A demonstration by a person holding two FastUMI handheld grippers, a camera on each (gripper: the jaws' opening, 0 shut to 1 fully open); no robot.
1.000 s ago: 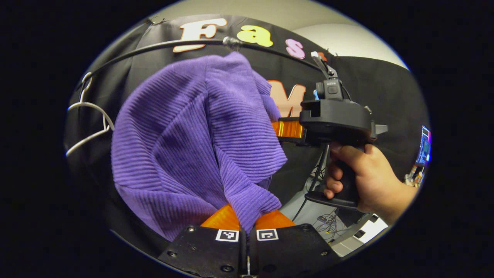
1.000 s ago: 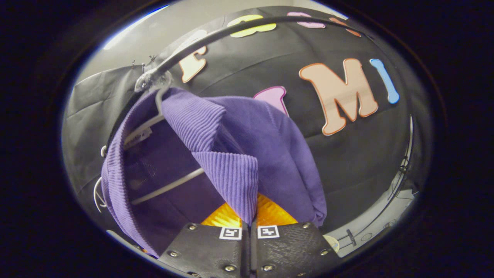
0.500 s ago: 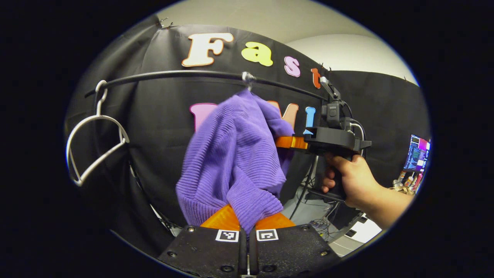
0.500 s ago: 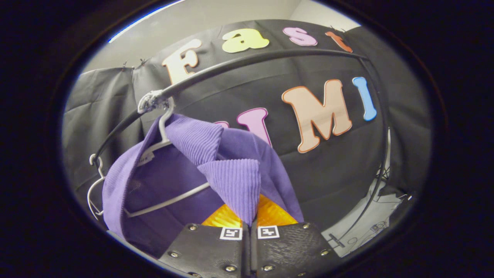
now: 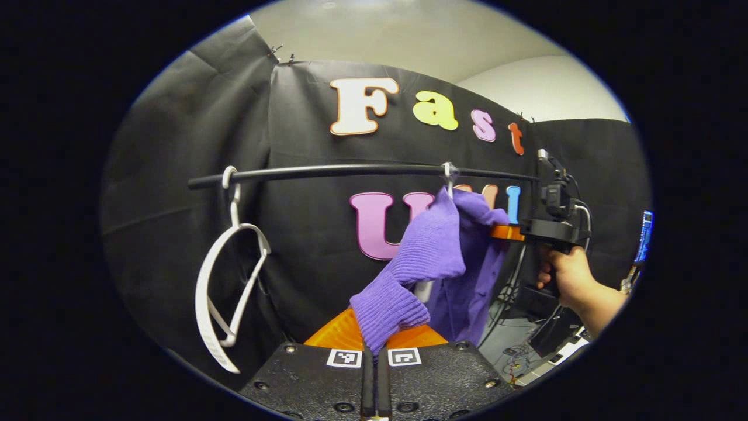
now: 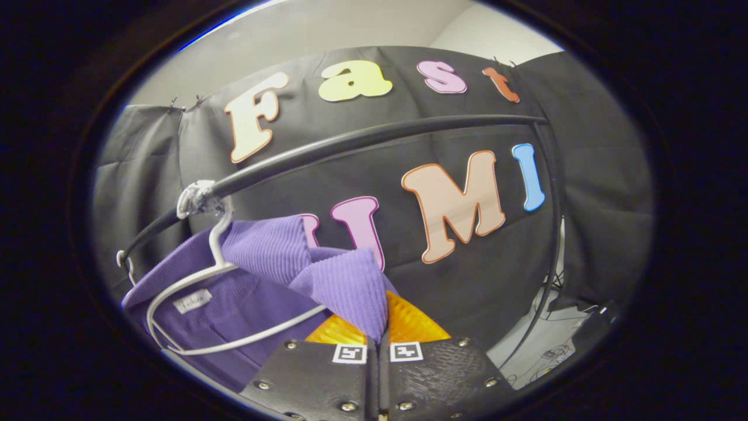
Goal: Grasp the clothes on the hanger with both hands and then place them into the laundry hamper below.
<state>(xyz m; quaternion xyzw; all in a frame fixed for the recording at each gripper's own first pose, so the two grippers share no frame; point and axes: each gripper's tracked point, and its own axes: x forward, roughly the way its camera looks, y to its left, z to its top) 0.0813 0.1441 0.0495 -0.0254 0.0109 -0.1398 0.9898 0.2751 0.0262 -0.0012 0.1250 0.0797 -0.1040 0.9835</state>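
A purple ribbed sweater [image 5: 432,257] hangs stretched between both grippers, below the black rail [image 5: 350,171]. My left gripper [image 5: 374,342] is shut on one bunched edge of it at the bottom of the left gripper view. In the right gripper view my right gripper [image 6: 378,339] is shut on another fold of the sweater [image 6: 350,286]. The white hanger [image 6: 198,310] still hooks on the rail [image 6: 374,143], and part of the sweater lies against it. Farther off in the left gripper view, a hand [image 5: 570,280] holds the right gripper [image 5: 505,233], which pinches the cloth. The hamper is out of sight.
An empty white hanger [image 5: 231,286] hangs at the rail's left end. The rack's upright post [image 6: 552,245] curves down on the right. Cables and equipment [image 5: 526,351] lie on the floor at the lower right, and a lit screen [image 5: 643,240] stands at the far right.
Both grippers have pulled back and down from the rail with the sweater, which now looks smaller and stretched. The hanger has come out of the sweater's neck and shows bare.
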